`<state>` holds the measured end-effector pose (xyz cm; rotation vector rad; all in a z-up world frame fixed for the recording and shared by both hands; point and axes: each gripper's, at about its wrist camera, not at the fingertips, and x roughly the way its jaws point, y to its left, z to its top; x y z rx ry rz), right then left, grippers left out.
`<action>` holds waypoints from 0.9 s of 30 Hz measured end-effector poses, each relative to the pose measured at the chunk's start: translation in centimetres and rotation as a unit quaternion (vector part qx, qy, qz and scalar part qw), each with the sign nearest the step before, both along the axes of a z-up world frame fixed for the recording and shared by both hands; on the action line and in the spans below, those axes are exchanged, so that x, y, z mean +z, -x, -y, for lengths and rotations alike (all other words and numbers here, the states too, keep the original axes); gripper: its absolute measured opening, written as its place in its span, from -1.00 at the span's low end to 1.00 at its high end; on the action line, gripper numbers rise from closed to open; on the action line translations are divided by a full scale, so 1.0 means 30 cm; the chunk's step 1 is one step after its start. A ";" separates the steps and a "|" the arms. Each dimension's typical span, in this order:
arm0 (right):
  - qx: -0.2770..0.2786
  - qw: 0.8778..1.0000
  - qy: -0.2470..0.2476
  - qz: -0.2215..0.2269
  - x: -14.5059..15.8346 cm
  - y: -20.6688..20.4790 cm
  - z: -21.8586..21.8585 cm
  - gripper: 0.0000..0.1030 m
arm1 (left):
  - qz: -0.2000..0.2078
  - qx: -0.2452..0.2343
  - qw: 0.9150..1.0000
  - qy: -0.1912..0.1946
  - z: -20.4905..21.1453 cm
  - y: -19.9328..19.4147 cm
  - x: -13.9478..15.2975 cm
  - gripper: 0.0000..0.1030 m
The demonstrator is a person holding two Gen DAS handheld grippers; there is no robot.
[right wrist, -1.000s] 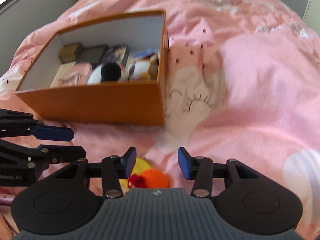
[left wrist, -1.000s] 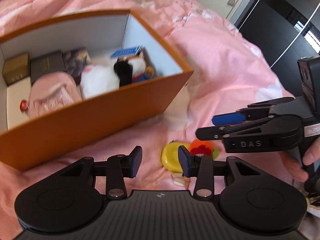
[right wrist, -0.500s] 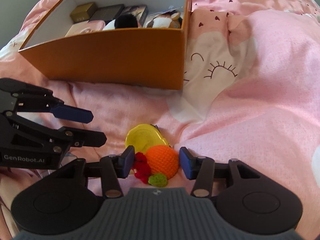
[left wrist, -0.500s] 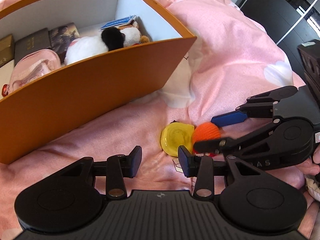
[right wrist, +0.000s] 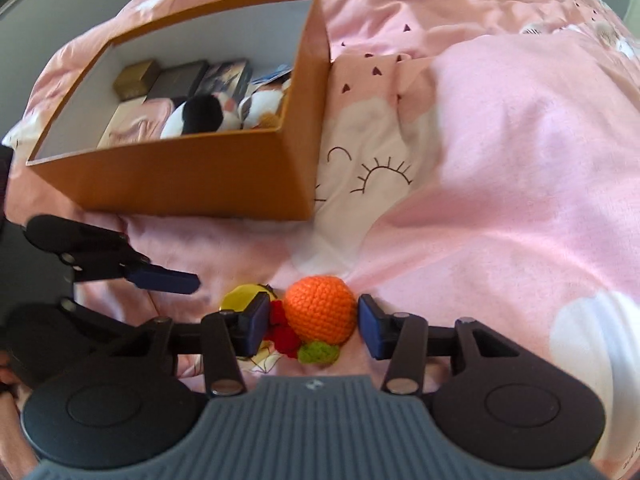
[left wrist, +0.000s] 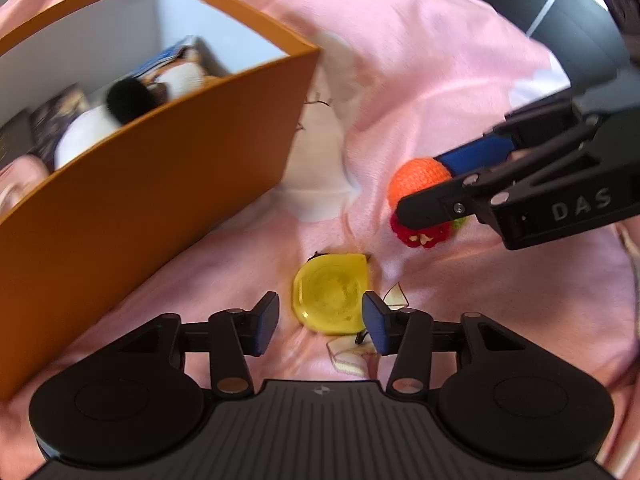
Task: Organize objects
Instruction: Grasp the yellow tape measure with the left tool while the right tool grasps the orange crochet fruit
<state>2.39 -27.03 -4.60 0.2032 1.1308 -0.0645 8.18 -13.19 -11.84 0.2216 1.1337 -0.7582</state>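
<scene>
An orange crocheted ball (right wrist: 321, 314) with red and green bits lies on the pink bedding, between the open jaws of my right gripper (right wrist: 310, 326); whether the pads touch it I cannot tell. It also shows in the left wrist view (left wrist: 418, 176), partly behind the right gripper's fingers (left wrist: 476, 156). A flat yellow disc (left wrist: 332, 294) lies just ahead of my open left gripper (left wrist: 320, 322), partly between its fingertips. The orange box (right wrist: 200, 184) stands to the left, holding a plush toy (right wrist: 200, 116) and small boxes.
Pink duvet (right wrist: 500, 160) with a white cloud and sun print covers the bed. The box's near wall (left wrist: 140, 184) rises close on the left of my left gripper. A dark wardrobe (left wrist: 580, 8) stands at the far right.
Both grippers moved lower and forward. My right gripper now has the orange ball between its jaws. My left gripper came closer to the yellow disc.
</scene>
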 end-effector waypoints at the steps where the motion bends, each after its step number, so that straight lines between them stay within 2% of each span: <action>1: -0.002 1.000 -0.004 0.000 -0.003 0.000 0.005 -0.03 | 0.000 -0.011 1.000 -0.007 0.017 -0.001 -0.013 0.21; 2: -0.003 1.000 -0.005 0.000 -0.006 0.002 0.006 -0.03 | -0.002 -0.017 1.000 -0.013 0.031 -0.003 -0.025 0.27; 7: -0.008 1.000 -0.012 0.001 -0.021 0.008 0.023 -0.03 | -0.004 -0.021 0.999 -0.031 0.078 -0.013 -0.067 0.30; 10: -0.010 1.000 -0.013 0.000 -0.036 0.012 0.027 -0.03 | -0.006 -0.010 0.999 -0.037 0.086 -0.020 -0.077 0.26; 12: -0.010 1.000 -0.014 0.000 -0.047 0.013 0.028 -0.03 | -0.005 -0.010 0.999 -0.034 0.088 -0.016 -0.078 0.12; 16: -0.003 1.000 -0.009 -0.003 -0.063 -0.002 0.027 -0.03 | -0.002 -0.002 0.999 -0.036 0.092 -0.004 -0.088 0.11; 21: 0.002 1.000 0.001 -0.004 -0.062 -0.020 0.009 -0.03 | 0.002 0.012 1.000 -0.025 0.073 0.004 -0.083 0.10; 27: 0.001 1.000 0.007 -0.001 -0.041 -0.013 0.005 -0.03 | 0.000 0.043 0.999 0.010 0.003 0.006 -0.039 0.10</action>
